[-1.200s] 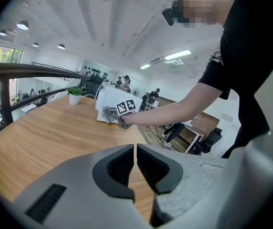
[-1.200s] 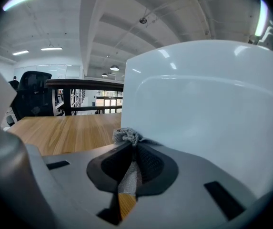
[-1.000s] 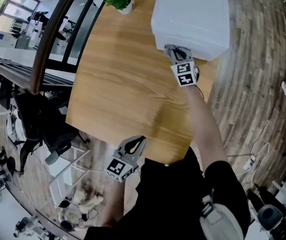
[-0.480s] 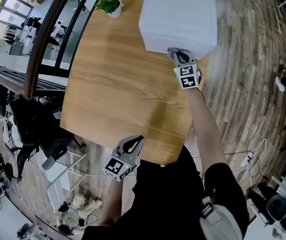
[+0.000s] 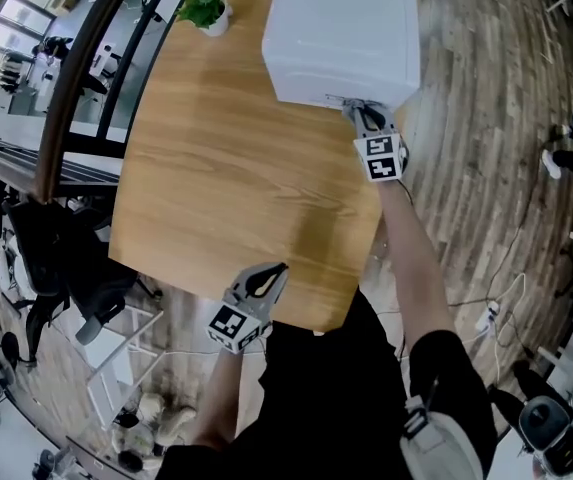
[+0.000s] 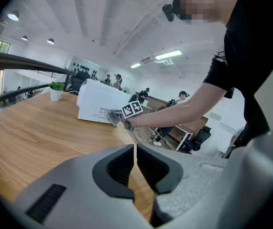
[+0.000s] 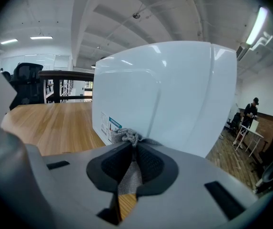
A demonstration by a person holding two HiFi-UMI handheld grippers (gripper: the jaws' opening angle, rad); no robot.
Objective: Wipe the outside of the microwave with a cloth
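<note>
Table (image 5: 216, 168): wooden, microwave at its far end.
Microwave (image 5: 341, 28): white, near the table's right edge.
Left gripper (image 5: 271, 273): jaws pressed together, nothing between them, over the table's near edge.
Right gripper (image 5: 368, 115): jaws clamped on the cloth.
Cloth (image 7: 126, 136): grey, bunched against the microwave's lower face.

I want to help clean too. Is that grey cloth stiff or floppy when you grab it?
Probably floppy: the cloth bunches into wrinkles above the right gripper, whose jaws pinch it. It looks knitted, so likely soft and light. Squeezed like that, it probably won't slip out.
</note>
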